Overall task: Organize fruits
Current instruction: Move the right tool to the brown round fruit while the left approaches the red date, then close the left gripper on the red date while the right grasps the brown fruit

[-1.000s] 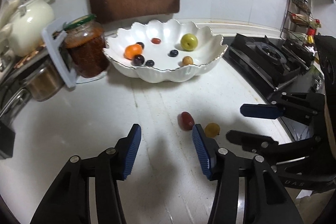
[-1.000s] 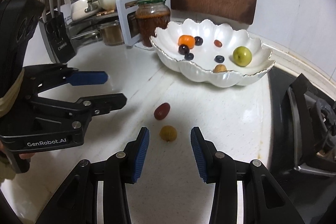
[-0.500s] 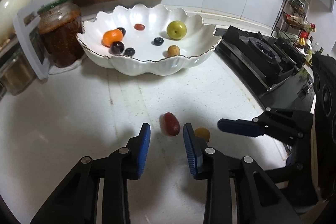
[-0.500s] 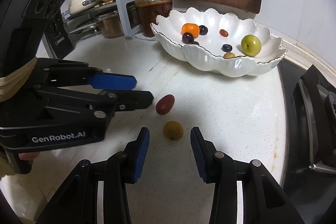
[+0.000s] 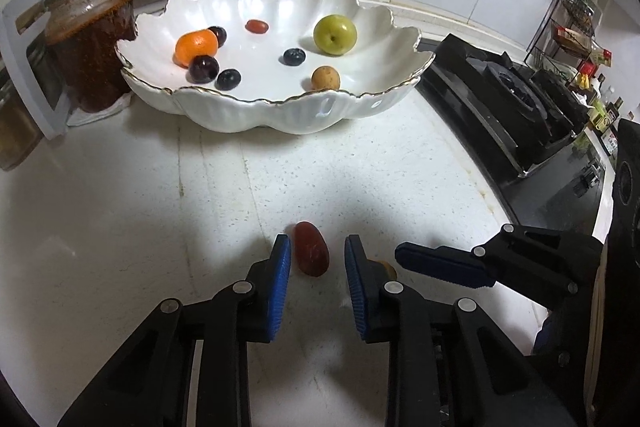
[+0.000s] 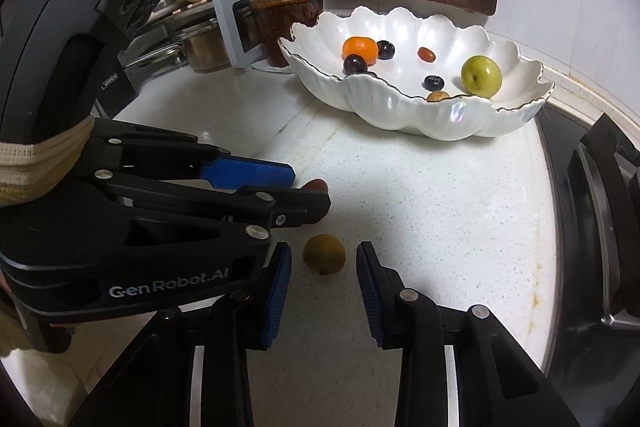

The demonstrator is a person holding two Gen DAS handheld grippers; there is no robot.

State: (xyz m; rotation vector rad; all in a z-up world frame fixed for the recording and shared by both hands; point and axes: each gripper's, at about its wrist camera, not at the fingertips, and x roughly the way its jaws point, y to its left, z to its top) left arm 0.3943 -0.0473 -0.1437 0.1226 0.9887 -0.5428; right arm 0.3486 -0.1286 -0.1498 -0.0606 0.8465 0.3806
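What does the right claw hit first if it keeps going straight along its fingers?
Probably the small round yellow-brown fruit on the white speckled counter. It sits between the closing right claw fingers, not yet pinched; depth is unclear.

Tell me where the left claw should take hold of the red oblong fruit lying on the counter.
Across its narrow middle, coming from above: the red oblong fruit lies lengthwise between the closing left claw pads, so they meet its long flanks, not its rounded ends.

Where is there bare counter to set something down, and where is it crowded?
Free: the white counter between the scalloped bowl, the jar and the grippers. Crowded: the near strip, where the closing left gripper brackets the red fruit and the closing right gripper brackets the yellow fruit. The stove blocks the right.
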